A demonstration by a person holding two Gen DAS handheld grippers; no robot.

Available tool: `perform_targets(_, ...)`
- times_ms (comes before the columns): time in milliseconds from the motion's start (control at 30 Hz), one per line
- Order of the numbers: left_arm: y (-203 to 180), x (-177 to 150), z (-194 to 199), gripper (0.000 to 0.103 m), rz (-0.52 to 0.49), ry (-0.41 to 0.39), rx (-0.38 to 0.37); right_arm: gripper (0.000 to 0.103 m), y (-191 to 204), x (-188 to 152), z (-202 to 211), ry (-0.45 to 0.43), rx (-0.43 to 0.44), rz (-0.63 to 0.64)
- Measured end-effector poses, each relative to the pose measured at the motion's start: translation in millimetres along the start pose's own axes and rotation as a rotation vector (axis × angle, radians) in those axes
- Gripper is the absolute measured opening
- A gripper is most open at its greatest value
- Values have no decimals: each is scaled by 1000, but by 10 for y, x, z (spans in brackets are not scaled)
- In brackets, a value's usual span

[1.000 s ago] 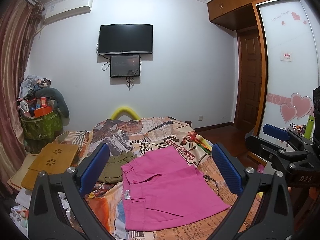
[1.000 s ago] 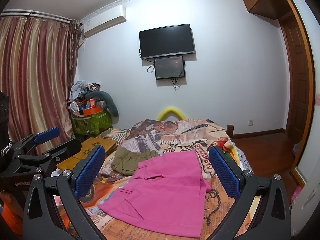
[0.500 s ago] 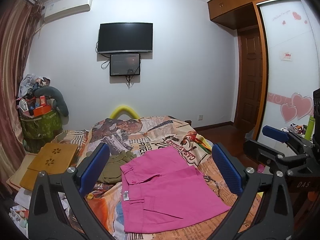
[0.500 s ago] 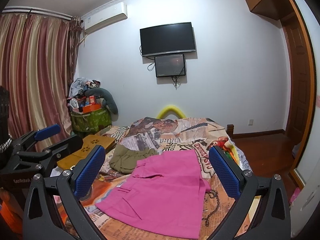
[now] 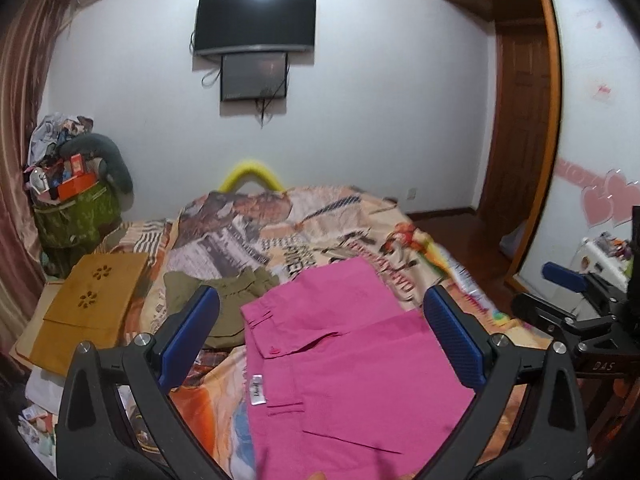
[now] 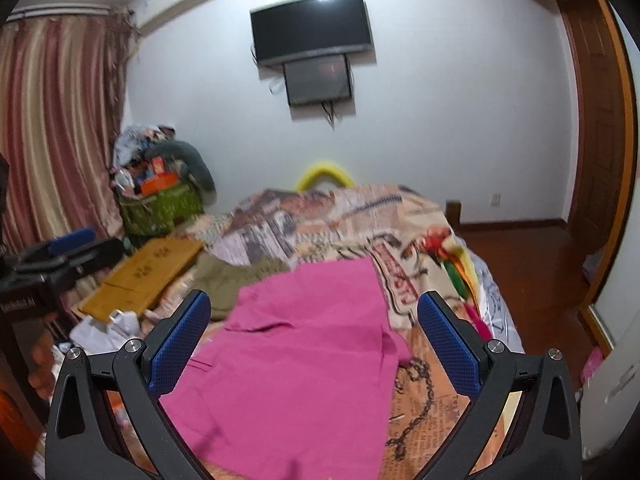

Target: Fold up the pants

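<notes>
Pink pants (image 5: 344,364) lie flat on the patterned bedspread (image 5: 304,236), waistband and white label toward the left in the left wrist view. In the right wrist view the pink pants (image 6: 296,356) fill the middle and run under the camera. My left gripper (image 5: 320,336) hovers above them, open, with nothing between its blue pads. My right gripper (image 6: 314,340) is open too, over the pants' near part. Each view catches the other gripper at its edge: the right gripper (image 5: 576,292) and the left gripper (image 6: 60,248).
An olive garment (image 5: 224,300) lies bunched just left of the pants. A wooden lap tray (image 5: 88,308) rests at the bed's left edge, a green bag (image 5: 76,216) full of clutter behind it. Wardrobe (image 5: 592,120) and wooden floor (image 6: 528,264) are on the right.
Both grippers have moved forward and tipped down toward the bed, so the pink pants now look larger and closer. Both stay open. The pants have not moved.
</notes>
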State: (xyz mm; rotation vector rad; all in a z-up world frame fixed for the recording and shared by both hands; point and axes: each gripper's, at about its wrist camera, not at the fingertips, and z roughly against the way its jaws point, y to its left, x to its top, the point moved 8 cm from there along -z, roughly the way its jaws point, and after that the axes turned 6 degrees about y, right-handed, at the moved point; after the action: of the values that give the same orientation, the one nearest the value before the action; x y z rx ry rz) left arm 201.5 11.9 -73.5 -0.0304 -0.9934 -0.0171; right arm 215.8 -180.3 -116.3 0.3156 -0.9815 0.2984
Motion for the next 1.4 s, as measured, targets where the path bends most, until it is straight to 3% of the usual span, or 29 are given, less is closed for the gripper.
perform_targets(167,173,-55,-599,103,14,95,24,103,-273,-109,-398,74,-72,4)
perform_targets(267,275,-140,-893,94,15,147,57,103,-416,-135,-553,100,-104,3)
perform_targets(533,594,-498,-1653,93,105,334,26,103,-756,-239,-963,194,-147,-25)
perform_targets(700,831,-715,-1939,92,144,410,68,94,-851,-398,-1231,278,-150,-23)
perform_targets(1067,966,-1207,-2301,78,117,563,72,77,-860,-730,-1777,413,-16,-70)
perform_targets(1233,891,-1366,-2470,72,119,636,22,63,-885,-794,-1956,458,15,-69)
perform_targets(1400,826,-1490,-2610,72,175,706,-68,59,-847,-796,-2087,475,54,-62)
